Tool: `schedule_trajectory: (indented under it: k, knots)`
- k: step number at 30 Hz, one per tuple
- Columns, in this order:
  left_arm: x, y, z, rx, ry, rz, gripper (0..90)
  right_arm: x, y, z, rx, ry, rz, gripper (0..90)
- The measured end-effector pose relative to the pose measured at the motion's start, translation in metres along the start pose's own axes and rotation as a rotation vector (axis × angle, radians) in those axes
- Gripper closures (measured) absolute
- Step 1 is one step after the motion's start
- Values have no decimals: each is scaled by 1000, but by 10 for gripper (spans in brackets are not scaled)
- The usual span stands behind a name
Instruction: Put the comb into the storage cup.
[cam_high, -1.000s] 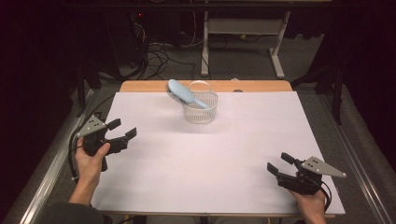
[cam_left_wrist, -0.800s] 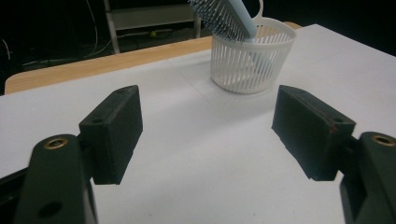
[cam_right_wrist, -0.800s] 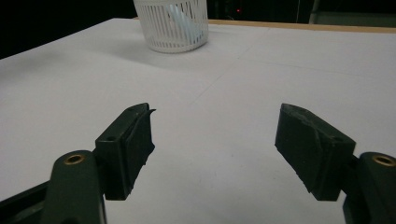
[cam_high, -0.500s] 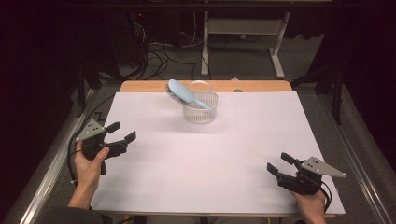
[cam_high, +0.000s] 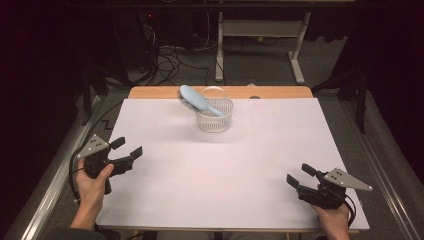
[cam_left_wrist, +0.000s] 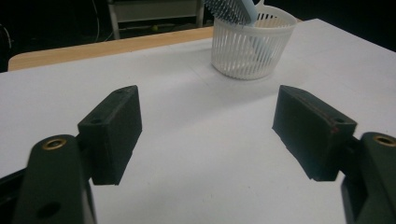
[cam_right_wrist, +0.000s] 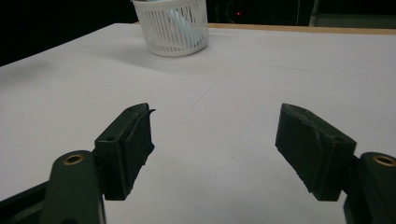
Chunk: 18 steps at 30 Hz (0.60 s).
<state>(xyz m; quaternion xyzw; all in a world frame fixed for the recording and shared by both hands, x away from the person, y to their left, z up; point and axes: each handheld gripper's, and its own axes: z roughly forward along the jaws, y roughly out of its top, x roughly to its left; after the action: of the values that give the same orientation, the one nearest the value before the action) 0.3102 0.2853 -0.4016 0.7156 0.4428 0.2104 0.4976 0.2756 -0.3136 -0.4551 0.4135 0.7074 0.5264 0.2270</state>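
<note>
A white slatted basket stands at the far middle of the white table. A light blue hairbrush leans in it, with its bristled head sticking out to the left. My left gripper hovers at the table's left edge, far from the basket. Its jaws have just been opening and stand open, with nothing between them. My right gripper rests near the front right corner, also open and empty. It points toward the basket.
A strip of wooden tabletop shows beyond the white sheet. Behind the table are cables on the floor and a white desk frame. A metal rail runs along the left side.
My left gripper has drifted a little toward the near edge of the table. The right gripper, basket and brush have not moved.
</note>
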Motion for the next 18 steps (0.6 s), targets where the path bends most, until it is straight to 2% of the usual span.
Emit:
schedule_trajectory:
  k: [8,18]
  knots:
    - [3,-5,-4,-4,9,-16,219,1,0,-1,-4,-7,-6,270]
    - [0,-9,-7,-22,30,8,233,1,0,-2,-5,-3,-7,269]
